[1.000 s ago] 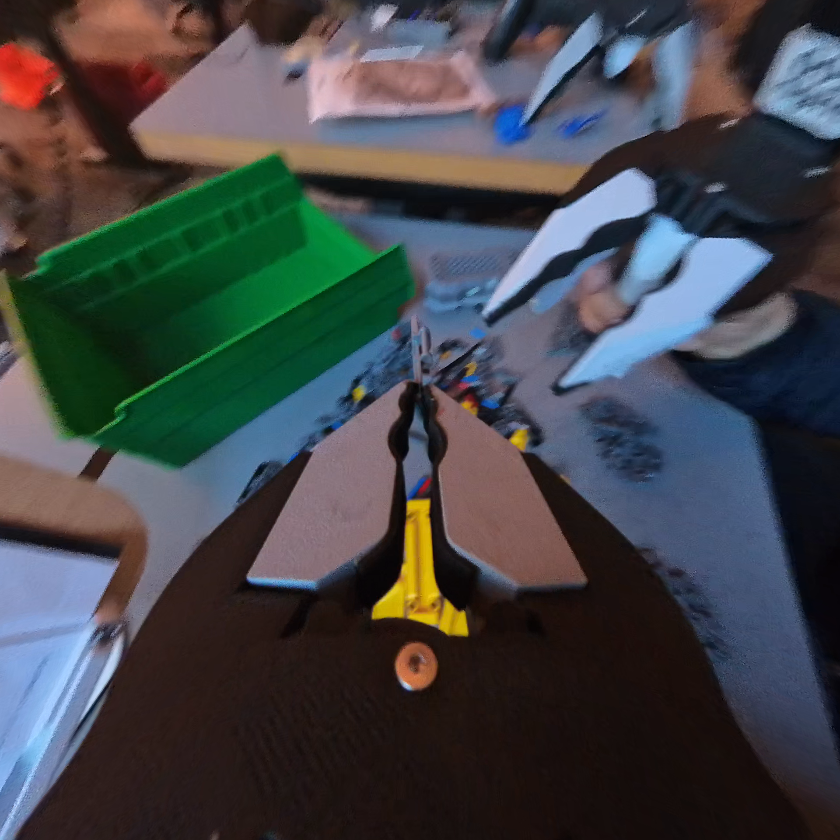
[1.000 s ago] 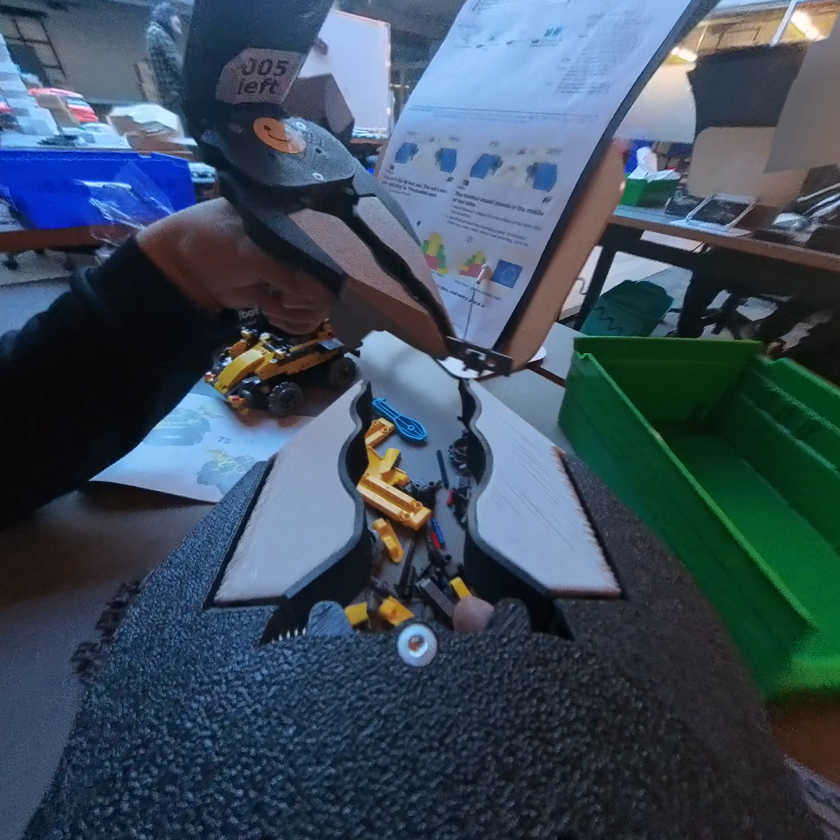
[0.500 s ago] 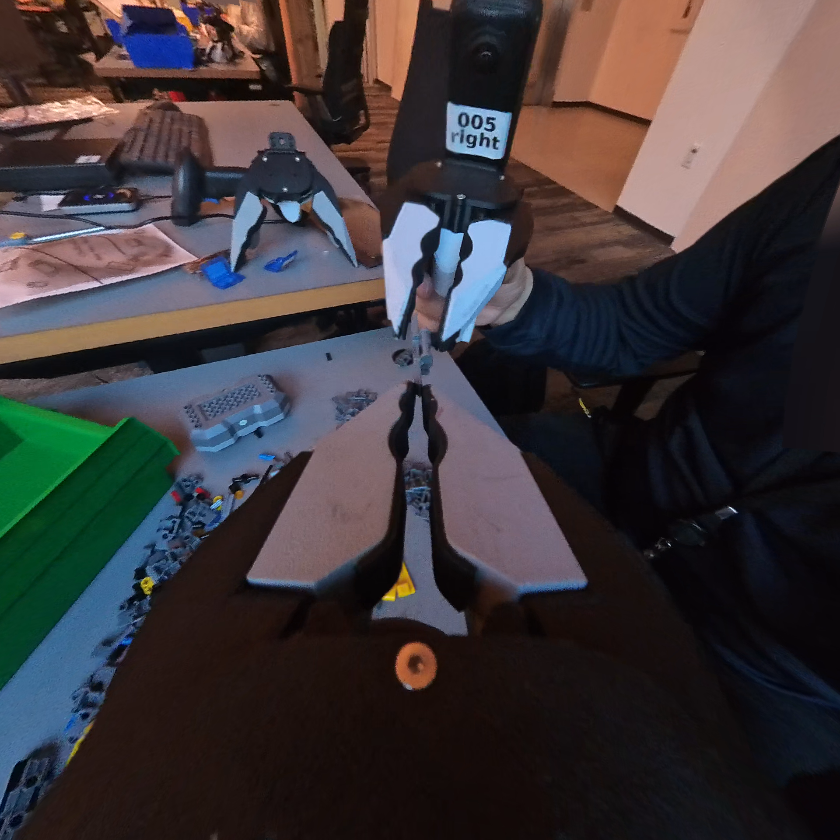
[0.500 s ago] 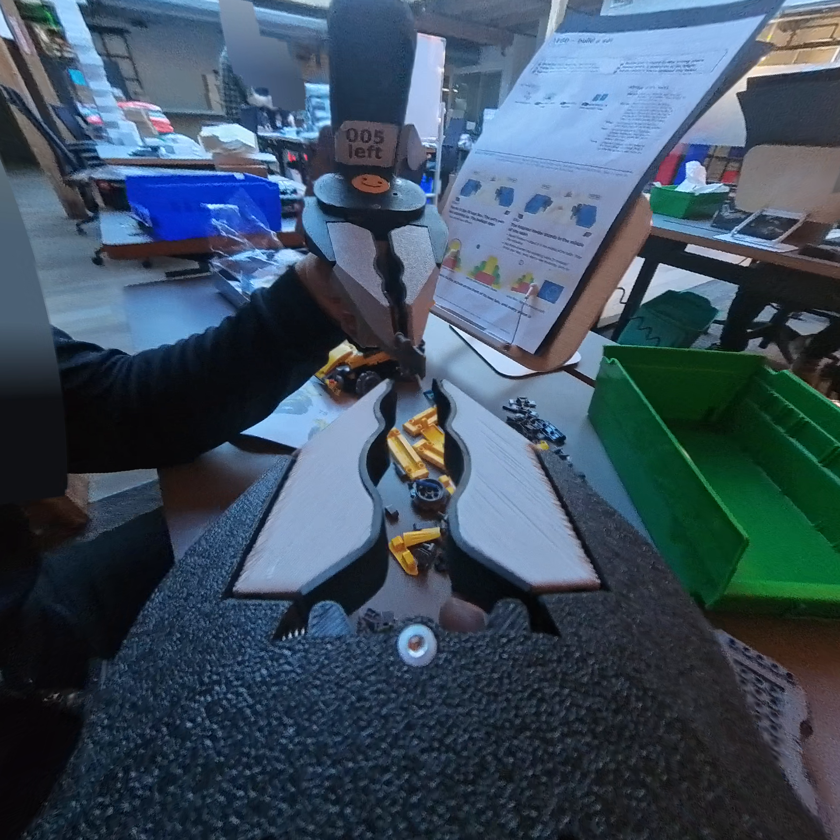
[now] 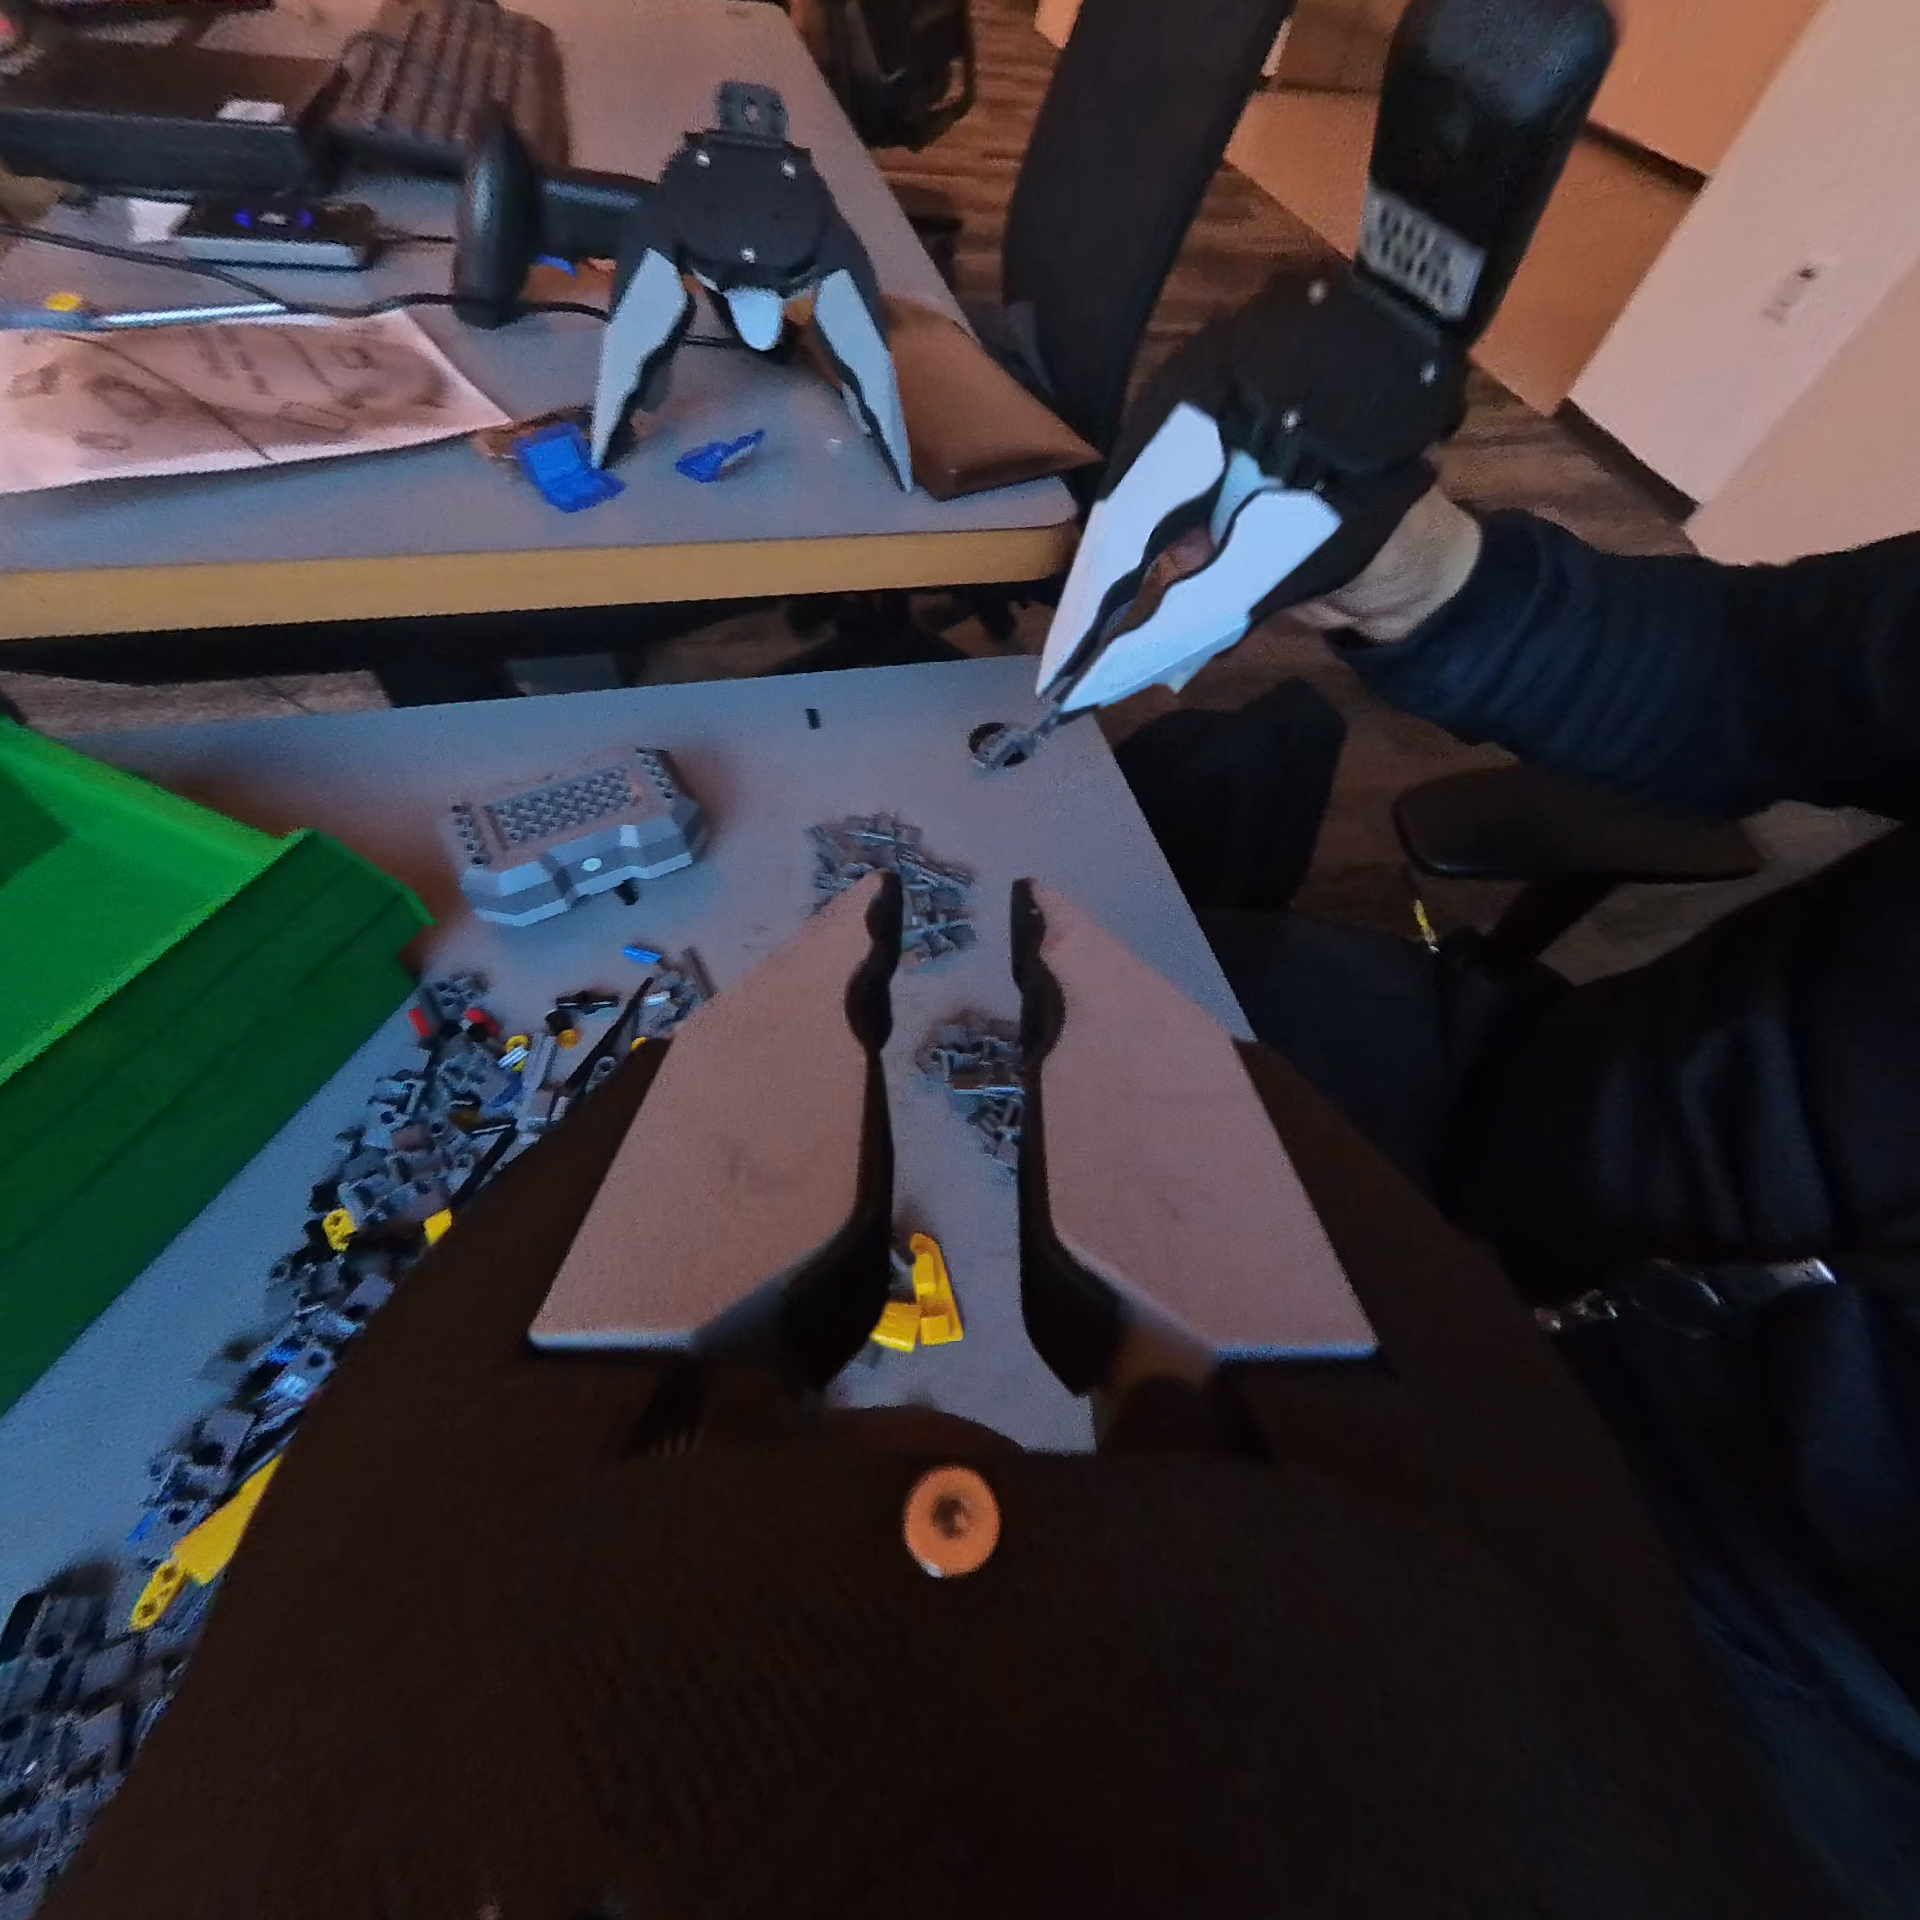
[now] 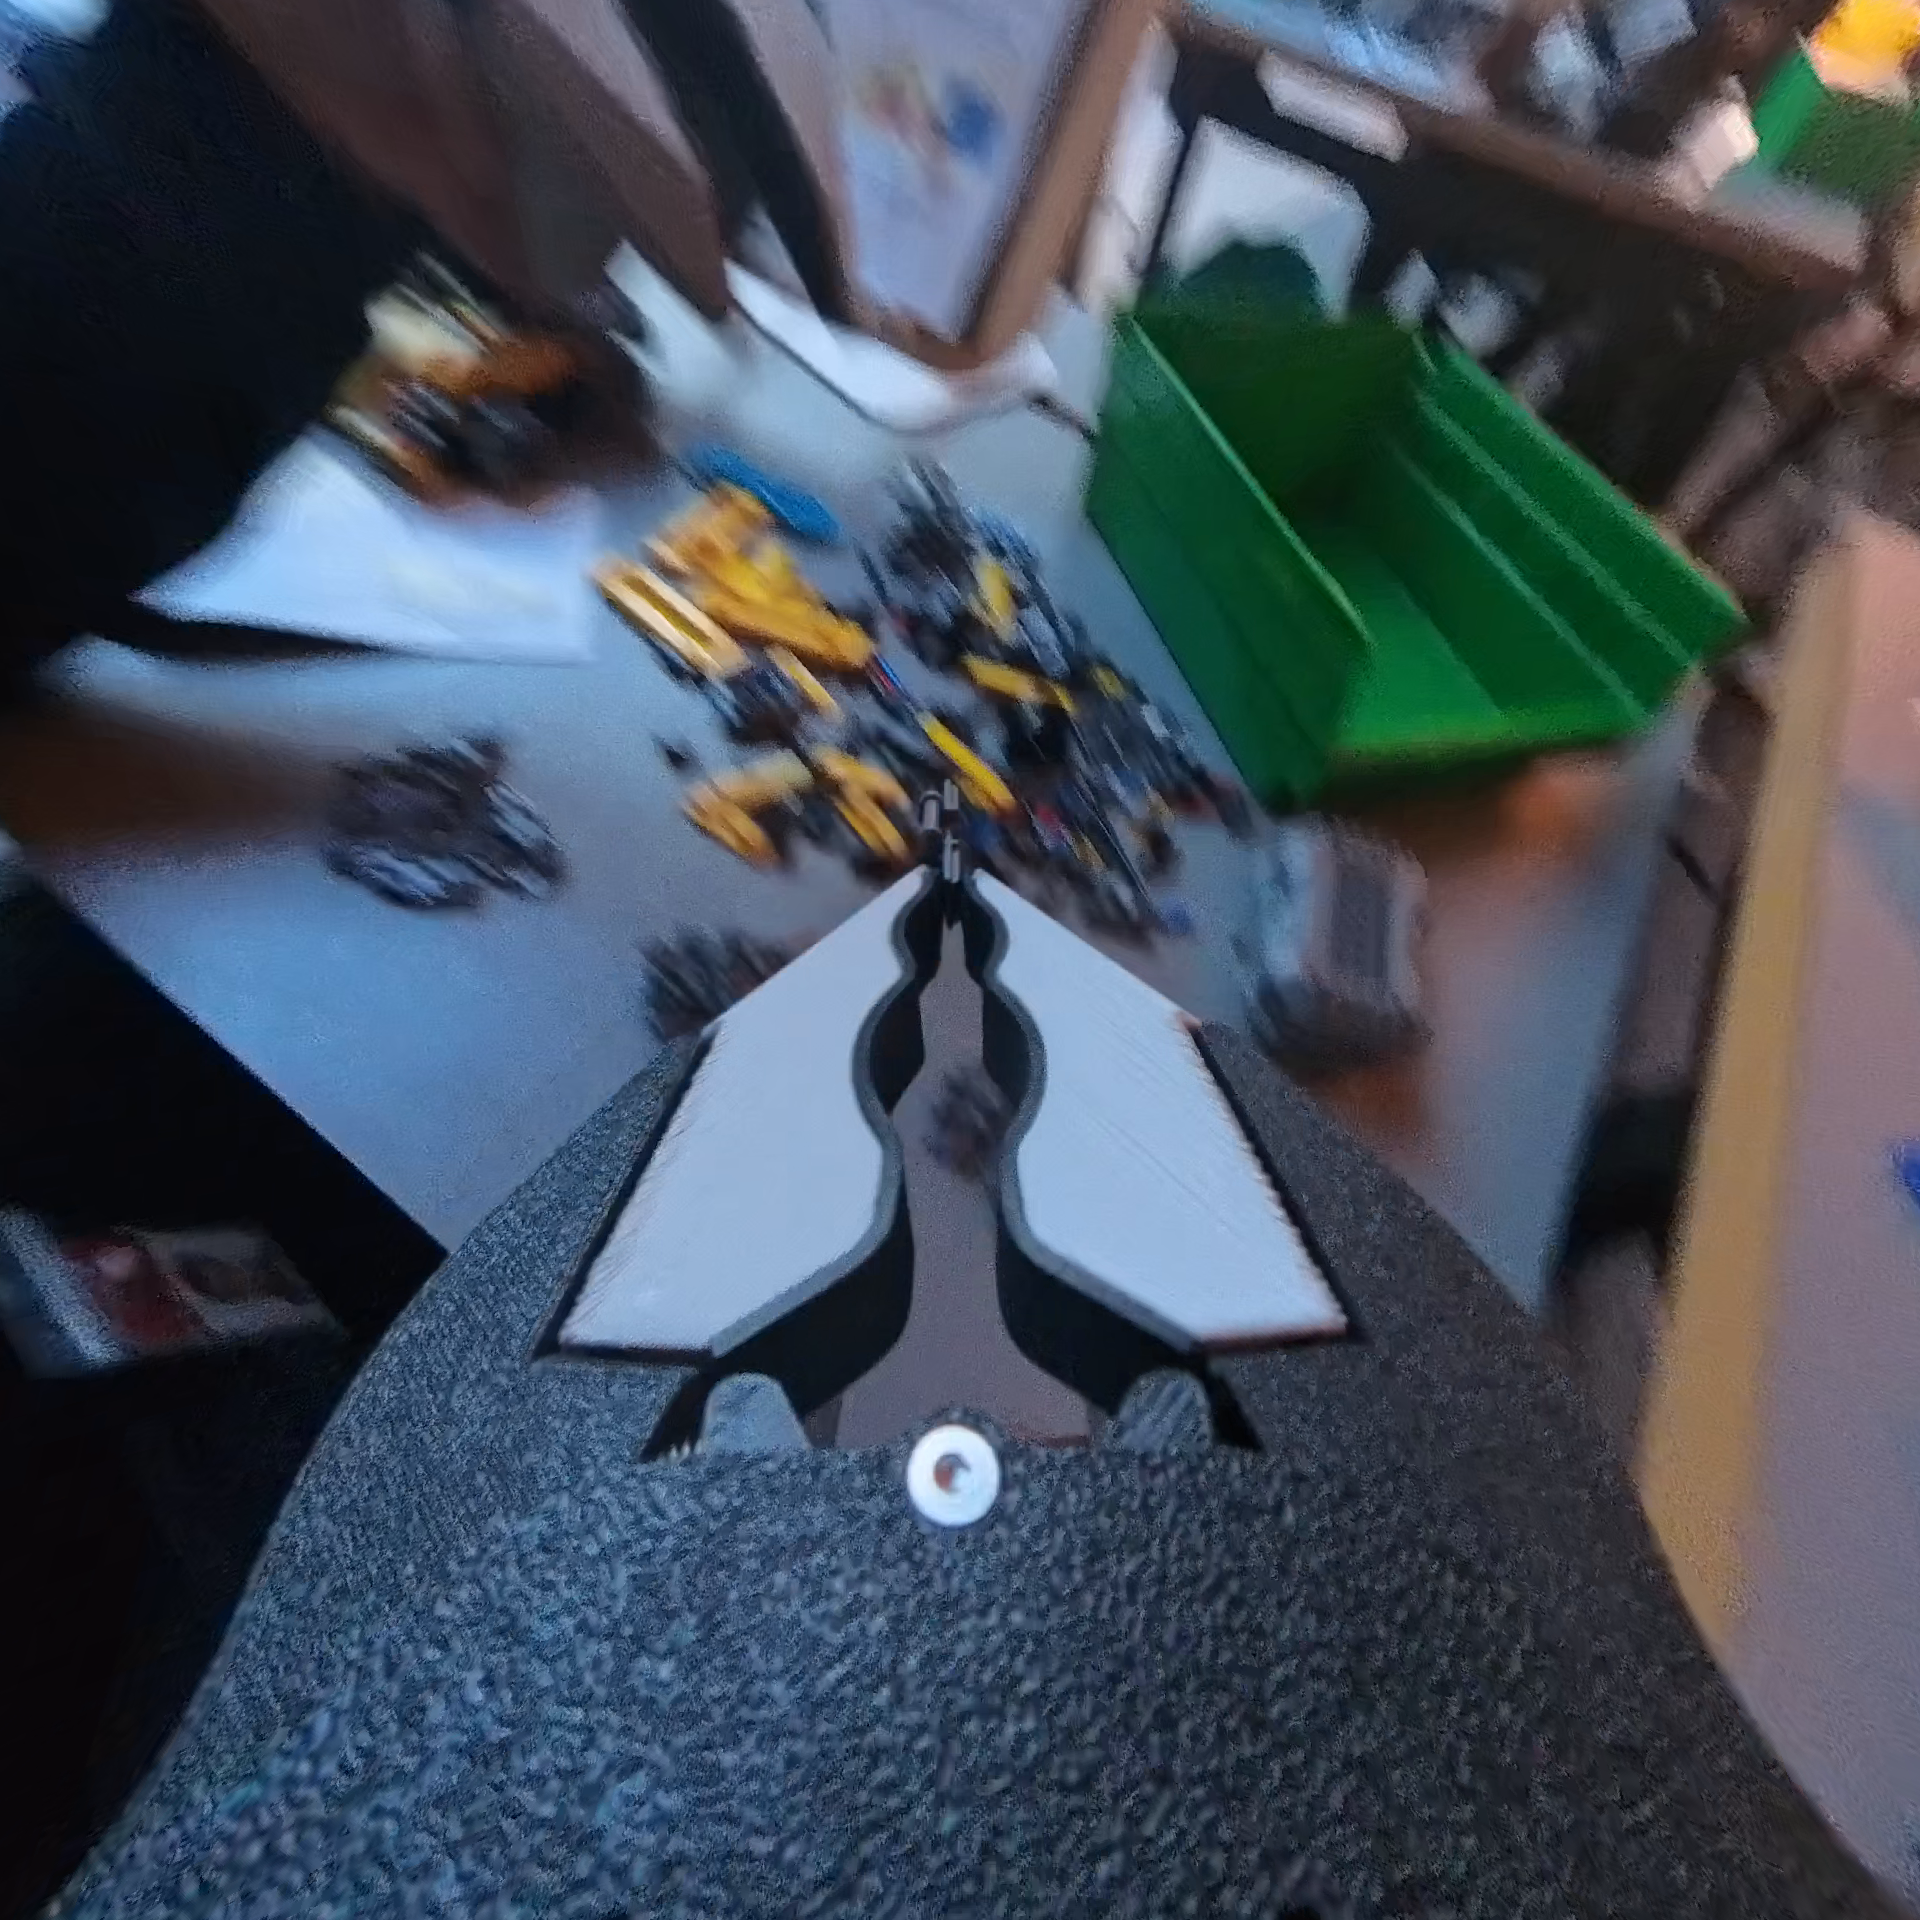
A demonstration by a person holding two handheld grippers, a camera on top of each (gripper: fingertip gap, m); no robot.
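In the left wrist view my left gripper is open and empty above the grey table, over two small heaps of grey pins. A yellow piece lies between its fingers on the table. My right gripper is up and to the right, near the table's far corner, shut on a small grey pin piece. In the blurred right wrist view the right gripper pinches that small pin piece at its tips, above a pile of yellow and black parts.
A green bin stands at the left and also shows in the right wrist view. A grey studded block and loose small parts lie on the table. A spare gripper and blue pieces lie on the far table. A yellow model vehicle sits beyond the pile. Spacing between my two grippers at the tips: around 12 cm.
The left gripper was shut on the small pin piece and has opened. The right gripper has closed on the piece and swung away with it to the right.
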